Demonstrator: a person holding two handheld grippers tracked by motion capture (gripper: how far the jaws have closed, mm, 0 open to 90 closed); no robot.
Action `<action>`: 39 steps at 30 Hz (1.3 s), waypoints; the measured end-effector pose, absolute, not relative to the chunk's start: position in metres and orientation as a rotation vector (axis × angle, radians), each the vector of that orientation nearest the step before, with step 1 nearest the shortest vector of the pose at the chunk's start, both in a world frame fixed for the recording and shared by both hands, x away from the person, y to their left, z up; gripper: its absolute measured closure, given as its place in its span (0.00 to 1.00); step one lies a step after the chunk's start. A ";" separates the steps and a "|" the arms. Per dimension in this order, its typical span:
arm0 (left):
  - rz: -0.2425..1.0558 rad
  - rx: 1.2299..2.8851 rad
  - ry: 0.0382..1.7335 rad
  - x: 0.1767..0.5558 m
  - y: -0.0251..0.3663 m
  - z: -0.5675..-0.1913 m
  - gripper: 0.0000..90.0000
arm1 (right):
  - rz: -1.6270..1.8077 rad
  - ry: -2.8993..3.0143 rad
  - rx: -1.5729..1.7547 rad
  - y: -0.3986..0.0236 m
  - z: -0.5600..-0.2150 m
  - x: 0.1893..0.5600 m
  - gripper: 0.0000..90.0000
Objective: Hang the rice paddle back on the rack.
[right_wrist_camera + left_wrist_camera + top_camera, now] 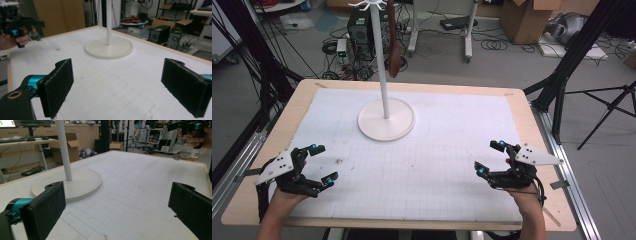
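The desk (272, 200), covered by a white gridded mat (422, 165), carries a white stand (386, 119) whose round base sits toward the far edge, a little left of the middle. Its pole rises to a set of hooks, and a brown object (394, 55), too unclear to name, hangs from one of them beside the pole, well above the mat.

The left gripper (321, 166) rests near the desk's near-left corner with its jaws spread wide and nothing between them. The right gripper (490, 158) sits near the near-right corner, likewise spread wide and empty.

Both grippers are well apart from the stand, so I judge the work as not yet begun: the reach to the stand and any handling of the hanging object are all left to do.
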State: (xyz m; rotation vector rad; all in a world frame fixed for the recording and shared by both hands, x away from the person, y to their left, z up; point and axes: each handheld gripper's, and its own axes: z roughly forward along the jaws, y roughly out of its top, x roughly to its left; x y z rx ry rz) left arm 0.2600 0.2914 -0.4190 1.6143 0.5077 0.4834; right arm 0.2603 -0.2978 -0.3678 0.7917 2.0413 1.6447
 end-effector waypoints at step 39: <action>0.482 1.634 0.492 0.264 0.282 -0.419 0.02 | 1.630 2.075 0.772 -0.307 -0.389 0.256 0.11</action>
